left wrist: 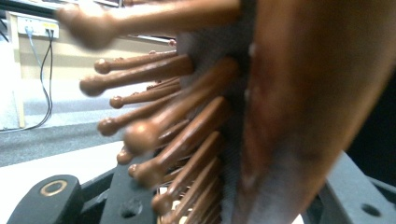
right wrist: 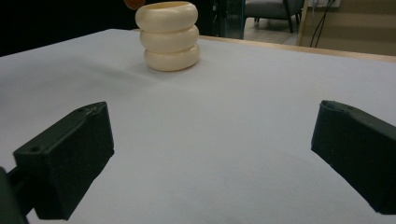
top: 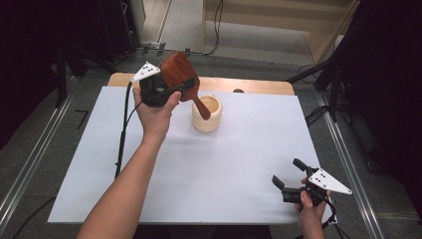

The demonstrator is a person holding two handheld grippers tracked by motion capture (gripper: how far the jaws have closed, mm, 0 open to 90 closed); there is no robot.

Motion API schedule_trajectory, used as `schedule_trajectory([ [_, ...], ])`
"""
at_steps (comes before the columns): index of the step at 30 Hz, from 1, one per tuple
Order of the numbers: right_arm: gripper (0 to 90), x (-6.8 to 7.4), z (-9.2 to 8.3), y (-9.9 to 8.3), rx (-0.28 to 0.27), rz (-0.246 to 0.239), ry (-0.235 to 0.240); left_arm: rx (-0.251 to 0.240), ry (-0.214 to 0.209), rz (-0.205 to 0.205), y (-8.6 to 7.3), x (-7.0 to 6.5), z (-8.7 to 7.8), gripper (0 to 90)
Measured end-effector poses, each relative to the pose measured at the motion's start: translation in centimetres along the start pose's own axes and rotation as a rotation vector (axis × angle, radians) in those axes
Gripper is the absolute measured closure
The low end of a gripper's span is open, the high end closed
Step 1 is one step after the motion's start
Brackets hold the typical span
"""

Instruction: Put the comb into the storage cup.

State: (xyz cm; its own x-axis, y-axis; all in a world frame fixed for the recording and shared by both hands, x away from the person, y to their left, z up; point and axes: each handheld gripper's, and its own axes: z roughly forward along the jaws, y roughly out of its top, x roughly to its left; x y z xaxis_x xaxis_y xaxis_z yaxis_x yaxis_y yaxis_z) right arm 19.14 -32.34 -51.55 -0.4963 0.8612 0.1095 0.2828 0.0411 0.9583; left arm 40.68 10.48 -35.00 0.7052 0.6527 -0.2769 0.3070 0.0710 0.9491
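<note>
The left gripper (top: 171, 92) clamps a wooden hairbrush (top: 180, 75) by its head, handle apparently tipped into the cream holder (top: 207, 114) — likely for stowing upright. The right gripper (top: 289, 177) rests open on the surface (top: 239, 164) — idle.

In the left gripper view the wooden hairbrush (left wrist: 299, 107) is so close that its back runs off the top and right edges and its pegs blur, while in the high view its handle tip is hidden inside the cream holder (top: 209, 117).
</note>
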Motion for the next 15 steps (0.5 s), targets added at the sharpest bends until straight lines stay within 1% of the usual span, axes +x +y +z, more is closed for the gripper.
schedule_trajectory([
  [5,0.0,0.0,0.0,0.0,-0.002,0.001,0.004,-0.012,0.012,-0.017,0.1,0.4,0.3,56.6],
  [9,0.0,0.0,0.0,0.0,-0.004,0.002,0.007,-0.018,0.029,-0.022,0.0,0.7,0.6,56.6],
  [11,0.0,0.0,0.0,0.0,-0.004,0.002,0.009,-0.035,0.03,-0.023,0.0,0.9,0.7,56.5],
  [13,0.0,0.0,0.0,0.0,-0.004,0.001,0.009,-0.043,0.036,-0.033,0.1,1.1,0.8,56.6],
  [15,0.0,0.0,0.0,0.0,-0.004,0.002,0.008,-0.049,0.041,-0.035,0.1,1.2,1.0,56.5],
])
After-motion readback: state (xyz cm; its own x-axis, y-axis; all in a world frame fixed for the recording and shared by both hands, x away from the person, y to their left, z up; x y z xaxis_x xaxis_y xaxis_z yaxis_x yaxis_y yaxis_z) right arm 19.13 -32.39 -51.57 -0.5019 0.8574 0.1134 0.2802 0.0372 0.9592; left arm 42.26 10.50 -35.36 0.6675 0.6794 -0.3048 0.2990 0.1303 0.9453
